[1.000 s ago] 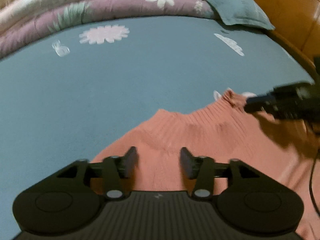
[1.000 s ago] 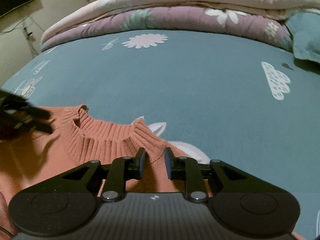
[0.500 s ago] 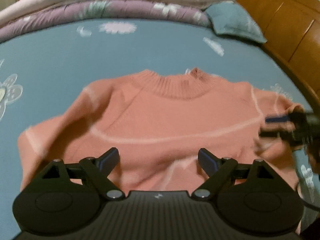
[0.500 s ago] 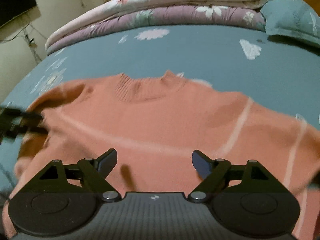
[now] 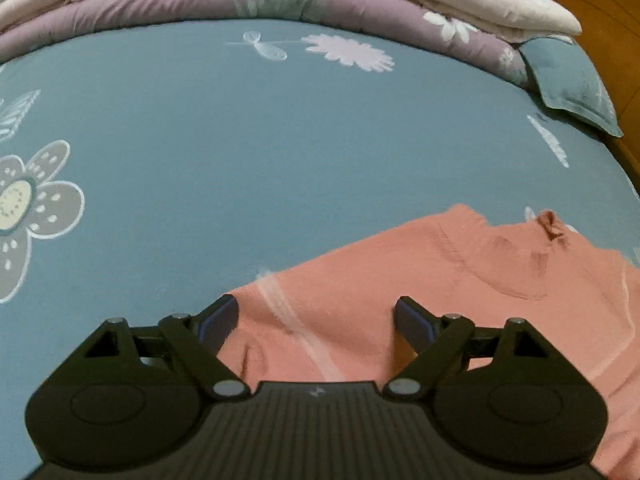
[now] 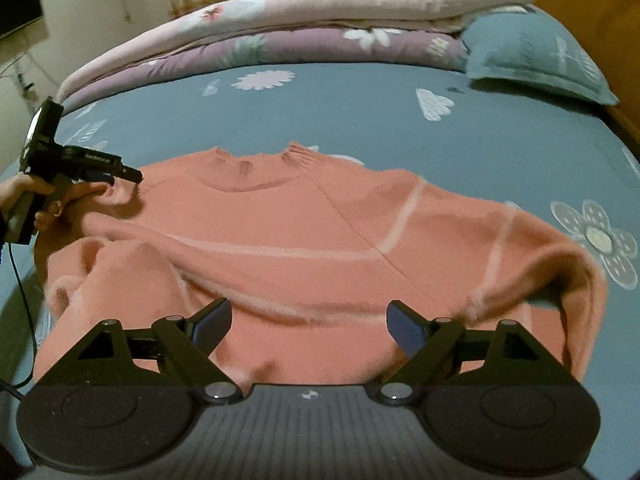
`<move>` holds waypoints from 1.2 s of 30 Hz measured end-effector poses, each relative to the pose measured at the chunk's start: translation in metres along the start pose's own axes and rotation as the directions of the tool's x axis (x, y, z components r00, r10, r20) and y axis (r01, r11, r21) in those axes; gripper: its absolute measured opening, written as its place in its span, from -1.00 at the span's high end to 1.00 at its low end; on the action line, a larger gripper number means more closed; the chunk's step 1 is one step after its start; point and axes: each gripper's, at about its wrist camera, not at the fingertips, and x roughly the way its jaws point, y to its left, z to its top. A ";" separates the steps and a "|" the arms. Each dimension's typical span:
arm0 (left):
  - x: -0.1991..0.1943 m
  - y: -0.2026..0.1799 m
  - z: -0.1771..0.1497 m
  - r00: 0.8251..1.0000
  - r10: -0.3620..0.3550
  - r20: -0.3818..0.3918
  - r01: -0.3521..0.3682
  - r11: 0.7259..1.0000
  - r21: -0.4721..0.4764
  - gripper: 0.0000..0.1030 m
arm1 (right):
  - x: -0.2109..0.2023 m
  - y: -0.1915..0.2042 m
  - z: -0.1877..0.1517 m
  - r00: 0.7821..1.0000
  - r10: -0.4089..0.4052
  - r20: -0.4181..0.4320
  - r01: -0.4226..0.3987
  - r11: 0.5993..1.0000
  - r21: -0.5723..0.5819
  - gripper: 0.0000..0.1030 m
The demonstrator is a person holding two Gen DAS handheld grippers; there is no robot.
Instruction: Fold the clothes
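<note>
A salmon-pink knitted sweater [image 6: 304, 232] with pale stripes lies front up on the blue flowered bed sheet [image 6: 360, 120], its ribbed collar [image 6: 256, 168] pointing away. Both sleeves are bunched at the sides. My right gripper [image 6: 308, 320] is open above the sweater's lower body, with nothing gripped. In the left wrist view my left gripper [image 5: 316, 316] is open over the sweater's [image 5: 440, 300] left shoulder edge, its pads not pressing on the cloth. The right wrist view shows the left gripper [image 6: 124, 174] in a person's hand [image 6: 60, 200] at that shoulder.
Folded quilts [image 6: 300, 28] are stacked along the far side of the bed. A blue pillow [image 6: 532, 56] lies at the back right, beside a wooden bed frame [image 5: 600, 12]. A black cable [image 6: 20, 288] hangs at the left. Bare sheet [image 5: 240, 152] stretches beyond the sweater.
Both grippers let go at the collar, opened wide and drew back. The left one then swung left to the shoulder edge; the right one backed off until the whole sweater shows.
</note>
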 end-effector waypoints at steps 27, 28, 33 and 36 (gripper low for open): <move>-0.002 -0.052 -0.026 0.999 -0.044 -0.004 0.044 0.997 0.058 -0.85 | 0.175 -0.037 0.088 0.997 -0.073 0.026 0.073 0.997 -0.012 -0.38; 0.002 -0.051 -0.022 1.000 -0.032 -0.001 0.032 0.998 0.058 -0.85 | 0.177 -0.040 0.092 0.996 -0.080 0.028 0.080 0.997 -0.009 -0.38; 0.018 -0.048 -0.008 1.000 0.006 0.008 -0.006 0.999 0.049 -0.97 | 0.193 -0.050 0.104 0.995 -0.093 0.025 0.093 0.996 -0.003 -0.55; 0.019 -0.052 -0.006 0.999 0.033 0.000 -0.033 0.997 0.071 -0.97 | 0.195 -0.047 0.109 0.995 -0.104 0.002 0.104 0.994 -0.017 -0.63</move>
